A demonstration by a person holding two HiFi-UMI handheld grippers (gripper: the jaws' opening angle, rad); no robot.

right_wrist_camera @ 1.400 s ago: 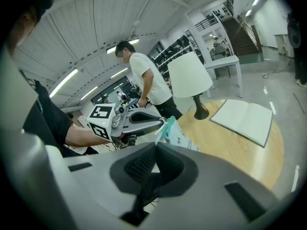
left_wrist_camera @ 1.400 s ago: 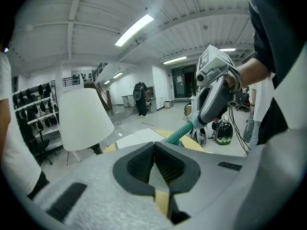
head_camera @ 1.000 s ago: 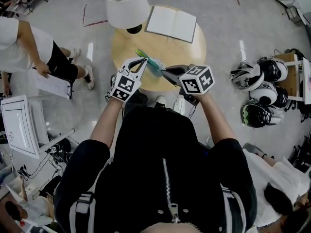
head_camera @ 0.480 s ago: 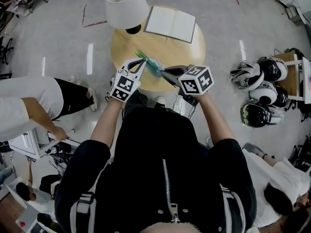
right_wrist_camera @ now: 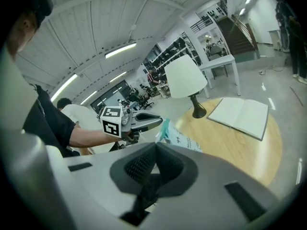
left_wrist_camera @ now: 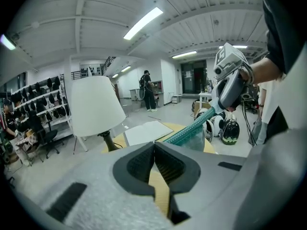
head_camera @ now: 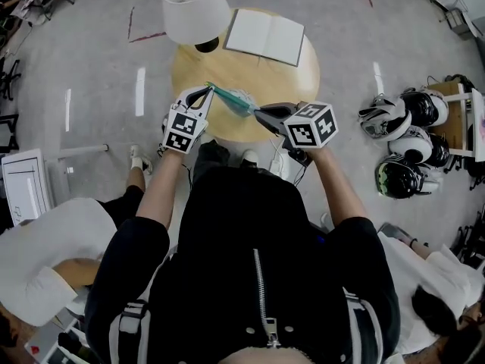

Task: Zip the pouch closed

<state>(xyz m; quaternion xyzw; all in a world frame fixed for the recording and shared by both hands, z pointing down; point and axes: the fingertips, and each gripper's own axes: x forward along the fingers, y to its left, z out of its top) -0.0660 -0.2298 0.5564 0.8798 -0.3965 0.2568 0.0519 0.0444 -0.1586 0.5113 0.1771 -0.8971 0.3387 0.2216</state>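
I'm holding the pouch (head_camera: 235, 99) up in the air over the near edge of the round wooden table (head_camera: 250, 74), stretched between both grippers. My left gripper (head_camera: 208, 89) is pressing its jaws together right on the pouch's left end, where the teal zipper line starts; whether it's the pull tab in there is too small to tell. My right gripper (head_camera: 259, 113) is also clamping tight, pinching the other end of the pouch, with pale printed fabric poking out just past its tips in the right gripper view. The zipper edge is running straight and taut from one gripper to the other, slanting up toward the right gripper in the left gripper view. The pouch isn't touching the table. A lamp with a white shade (head_camera: 195, 10) is standing at the table's far side, an open notebook (head_camera: 265, 36) lying just beside it. Helmets (head_camera: 402, 127) are sitting off to my right, well apart from the table.
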